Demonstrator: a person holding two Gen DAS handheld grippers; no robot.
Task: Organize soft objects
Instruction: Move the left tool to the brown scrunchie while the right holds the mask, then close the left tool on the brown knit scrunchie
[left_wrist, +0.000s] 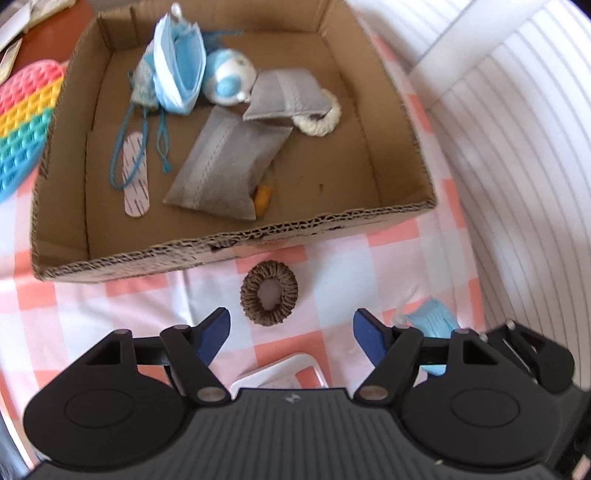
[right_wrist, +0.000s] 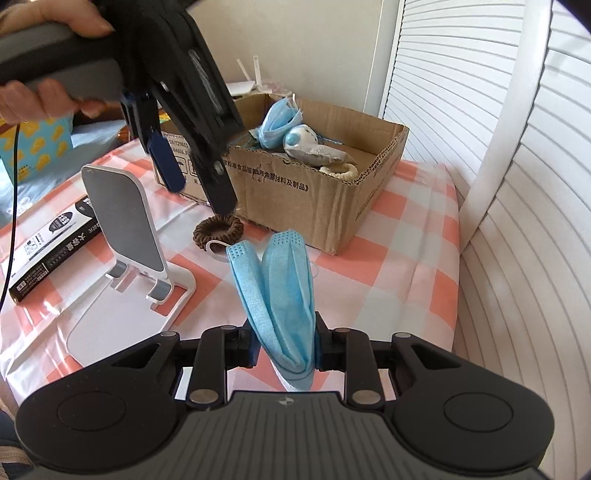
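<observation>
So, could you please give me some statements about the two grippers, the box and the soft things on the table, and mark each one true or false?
1. The right gripper is shut on a folded blue face mask. True.
2. The brown scrunchie lies inside the cardboard box. False: it lies on the checked tablecloth, in front of the box.
3. The left gripper is open and holds nothing. True.
4. The box is empty. False: it holds another blue mask, grey pouches and other soft things.
5. A white phone stand is on the table. True.
</observation>
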